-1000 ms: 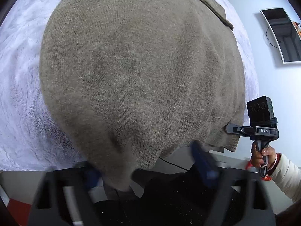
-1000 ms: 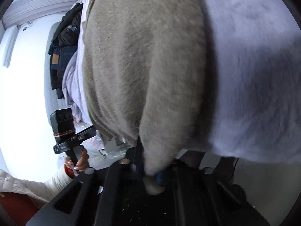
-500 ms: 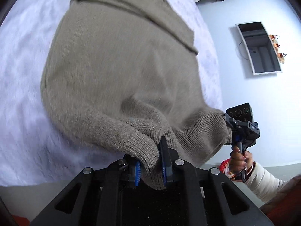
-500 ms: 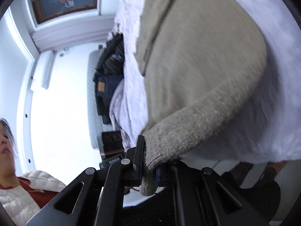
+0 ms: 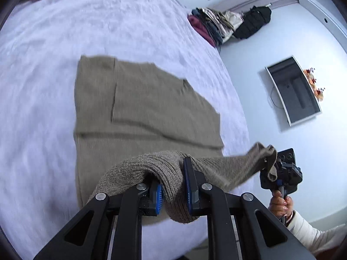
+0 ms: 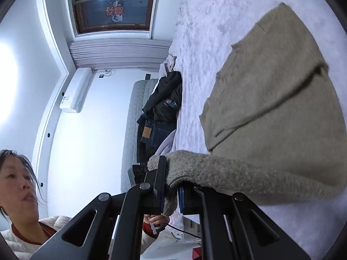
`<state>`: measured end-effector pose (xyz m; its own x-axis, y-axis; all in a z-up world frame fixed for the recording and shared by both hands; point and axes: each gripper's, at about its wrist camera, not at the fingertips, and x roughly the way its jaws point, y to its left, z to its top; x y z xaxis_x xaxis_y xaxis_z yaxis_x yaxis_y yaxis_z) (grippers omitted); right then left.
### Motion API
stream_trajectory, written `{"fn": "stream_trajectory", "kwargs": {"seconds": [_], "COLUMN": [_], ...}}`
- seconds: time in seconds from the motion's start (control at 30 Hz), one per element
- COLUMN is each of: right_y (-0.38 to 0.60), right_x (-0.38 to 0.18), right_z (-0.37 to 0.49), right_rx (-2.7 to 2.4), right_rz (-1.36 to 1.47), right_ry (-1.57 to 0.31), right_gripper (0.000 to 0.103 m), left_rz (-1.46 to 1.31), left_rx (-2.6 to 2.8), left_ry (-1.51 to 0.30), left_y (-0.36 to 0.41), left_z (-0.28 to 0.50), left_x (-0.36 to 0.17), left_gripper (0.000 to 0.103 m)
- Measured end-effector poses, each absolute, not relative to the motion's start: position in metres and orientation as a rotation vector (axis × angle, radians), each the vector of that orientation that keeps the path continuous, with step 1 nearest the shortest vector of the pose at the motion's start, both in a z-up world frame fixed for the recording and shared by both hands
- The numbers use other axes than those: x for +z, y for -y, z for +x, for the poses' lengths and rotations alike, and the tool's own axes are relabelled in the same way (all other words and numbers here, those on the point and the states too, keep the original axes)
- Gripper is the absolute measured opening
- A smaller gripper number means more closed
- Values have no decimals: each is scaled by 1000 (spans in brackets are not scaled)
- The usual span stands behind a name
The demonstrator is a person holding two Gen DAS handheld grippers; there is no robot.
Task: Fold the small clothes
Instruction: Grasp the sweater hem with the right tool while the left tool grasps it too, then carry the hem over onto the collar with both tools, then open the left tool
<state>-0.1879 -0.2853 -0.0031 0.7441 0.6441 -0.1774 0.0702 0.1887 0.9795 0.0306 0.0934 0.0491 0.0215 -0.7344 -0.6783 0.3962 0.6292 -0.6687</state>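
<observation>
The white fluffy bed point(image 5: 54, 86) is now showing around the taupe knitted sweater point(image 5: 141, 112), which earlier filled the view; its hem is lifting toward 6 o'clock. The left claw point(image 5: 173, 191) and right claw point(image 6: 171, 191) are both pinching that hem tightly.

A home bedroom: a wide bed point(image 5: 54, 43) with fleecy white cover, clothes point(image 5: 214, 21) piled at its edge, a wall television point(image 5: 292, 91), an air conditioner point(image 6: 76, 90), a window point(image 6: 112, 4).
</observation>
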Motion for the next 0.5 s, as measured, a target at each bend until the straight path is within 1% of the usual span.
{"fn": "stream_trajectory", "kwargs": {"seconds": [0.13,0.23,0.33,0.5], "right_y": [330,362,385,415], "right_x": [-5,-19,-40,-95], "right_z": [-134,-94,-55,-27], "right_rx": [415,370,333,246], "right_rz": [1349,1358,1344,1377], "right_ry": [-652,-681,-734,-818], "right_gripper": [10,10,10,10], "left_rz": [-310,-283,-250,-210], "left_rx": [-849,-798,-719,-605], "left_ry": [-1235,-1227,-1248,-1357], "left_y": [-58,-25,0,15], "left_z": [78,112,142,170], "left_x": [44,27,-1,-57], "left_gripper": [18,18,18,18]}}
